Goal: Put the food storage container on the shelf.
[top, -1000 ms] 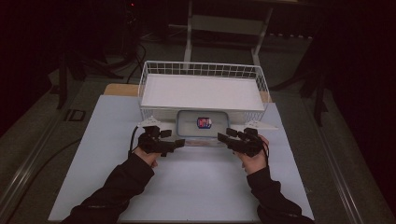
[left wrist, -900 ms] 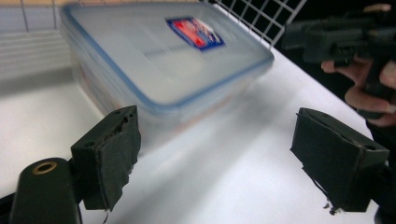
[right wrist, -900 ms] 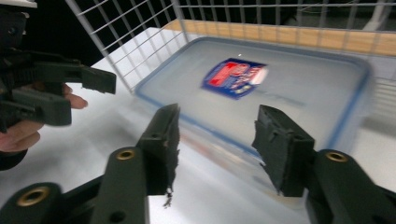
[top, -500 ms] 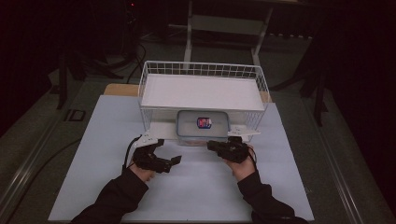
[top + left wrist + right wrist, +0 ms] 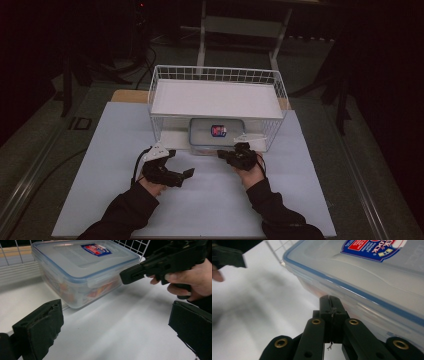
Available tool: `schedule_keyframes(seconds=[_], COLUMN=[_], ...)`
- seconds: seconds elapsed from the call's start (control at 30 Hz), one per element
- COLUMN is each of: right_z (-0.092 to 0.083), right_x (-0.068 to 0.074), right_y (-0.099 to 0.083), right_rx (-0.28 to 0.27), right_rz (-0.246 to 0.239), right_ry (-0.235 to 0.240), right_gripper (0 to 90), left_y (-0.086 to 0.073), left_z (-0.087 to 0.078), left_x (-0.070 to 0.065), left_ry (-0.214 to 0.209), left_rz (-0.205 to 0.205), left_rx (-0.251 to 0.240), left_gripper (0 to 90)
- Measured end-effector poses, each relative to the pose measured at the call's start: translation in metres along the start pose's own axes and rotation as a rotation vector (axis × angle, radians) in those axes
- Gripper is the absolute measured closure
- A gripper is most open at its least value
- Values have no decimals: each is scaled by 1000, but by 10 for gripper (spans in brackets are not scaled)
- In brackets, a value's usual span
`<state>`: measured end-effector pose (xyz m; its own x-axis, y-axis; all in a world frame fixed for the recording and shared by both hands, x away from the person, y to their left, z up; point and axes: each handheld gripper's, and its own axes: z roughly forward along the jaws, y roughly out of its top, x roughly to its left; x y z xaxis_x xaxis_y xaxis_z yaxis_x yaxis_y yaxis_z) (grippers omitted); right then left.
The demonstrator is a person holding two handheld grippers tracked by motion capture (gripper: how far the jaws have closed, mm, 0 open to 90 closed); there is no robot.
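A clear plastic box point(image 5: 215, 132) with a blue-rimmed lid and a red and blue label stands on the table under the white shelf of a wire rack point(image 5: 215, 74). My right gripper point(image 5: 221, 154) is shut, and its tips point(image 5: 329, 300) rest against the box's point(image 5: 367, 277) front wall just below the lid. My left gripper point(image 5: 179, 164) lies lower left of the box and points right. Its jaws have just opened wide, and its pads point(image 5: 37, 332) stand far apart with only bare table between them. The box point(image 5: 82, 267) and the shut right gripper point(image 5: 130, 276) lie ahead of it.
The white table mat point(image 5: 210, 210) stretches from the rack to the person's side. Both sleeved forearms come in from the bottom. The rack's wire walls point(image 5: 15, 262) stand behind and beside the box. Dark floor and stands surround the table.
Both hands have drawn back from the rack's front toward the person. The left gripper has come lower on the mat and its jaws stand wider. The right gripper has shifted left, to the box's front.
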<state>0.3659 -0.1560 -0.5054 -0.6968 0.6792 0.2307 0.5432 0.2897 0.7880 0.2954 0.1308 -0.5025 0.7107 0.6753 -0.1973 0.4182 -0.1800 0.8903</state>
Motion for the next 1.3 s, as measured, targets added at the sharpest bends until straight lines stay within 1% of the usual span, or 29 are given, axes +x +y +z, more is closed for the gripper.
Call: schedule_keyframes(seconds=[0.07, 0.13, 0.23, 0.27, 0.33, 0.47, 0.6, 0.67, 0.73, 0.77, 0.87, 0.9, 1.03, 1.1, 1.13, 1.17, 1.2, 1.23, 1.3], right_z=[4, 7, 13, 16, 20, 28, 30, 32, 33, 34, 37, 37, 37, 34, 31, 29, 27, 24, 19], right_x=[-3, -5, -8, -10, -13, -20, -23, -26, -29, -30, -28, -28, -25, -21, -19, -17, -16, -12, -8], right_y=[3, 5, 10, 11, 13, 15, 18, 20, 22, 23, 23, 23, 23, 22, 21, 20, 20, 18, 16], right_rx=[-8, -12, -16, -18, -19, -20, -27, -39, -44, -39, -38, -37, -35, -34, -31, -37, -37, -40, -43], right_rz=[17, 16, 16, 19, 30, 40, 63, 47, 61, 69, 49, 53, 57, 42, 54, 44, 32, 15, 9], right_ry=[-2, -13, -27, -35, -37, -55, -60, -69, -73, -64, -68, -59, -58, -52, -46, -35, -33, -34, -23], right_gripper=[899, 899, 899, 899, 899, 899, 899, 899, 899, 900, 900, 899, 897, 871, 860, 828, 816, 767, 665], left_y=[-1, -2, -2, -2, -2, -3, -4, -4, -4, -4, -5, -5, -5, -4, -3, -2, -1, 0, 1], left_z=[1, 1, 0, 0, -1, 0, 0, 0, 0, 0, 0, 0, -1, -4, -5, -6, -9, -11, -16], left_x=[1, 2, 2, 2, 2, 3, 3, 3, 2, 2, 2, 2, 2, 1, 0, 0, 0, -1, -1], left_ry=[11, 7, 9, 9, 10, 8, 4, 6, 7, 9, 12, 12, 7, 4, 1, 0, -5, -6, -6], left_rz=[9, 3, 8, 9, 16, 11, 11, 14, 18, 20, 23, 23, 21, 23, 23, 23, 24, 23, 23], left_rx=[0, 0, -7, -9, -12, -11, -10, -8, -5, -7, -4, -4, -4, -5, -6, -6, -9, -13, -24], left_gripper=[0, 0, 0, 0, 0, 0, 0, 0, 0, 0, 0, 0, 0, 0, 0, 0, 0, 0, 0])
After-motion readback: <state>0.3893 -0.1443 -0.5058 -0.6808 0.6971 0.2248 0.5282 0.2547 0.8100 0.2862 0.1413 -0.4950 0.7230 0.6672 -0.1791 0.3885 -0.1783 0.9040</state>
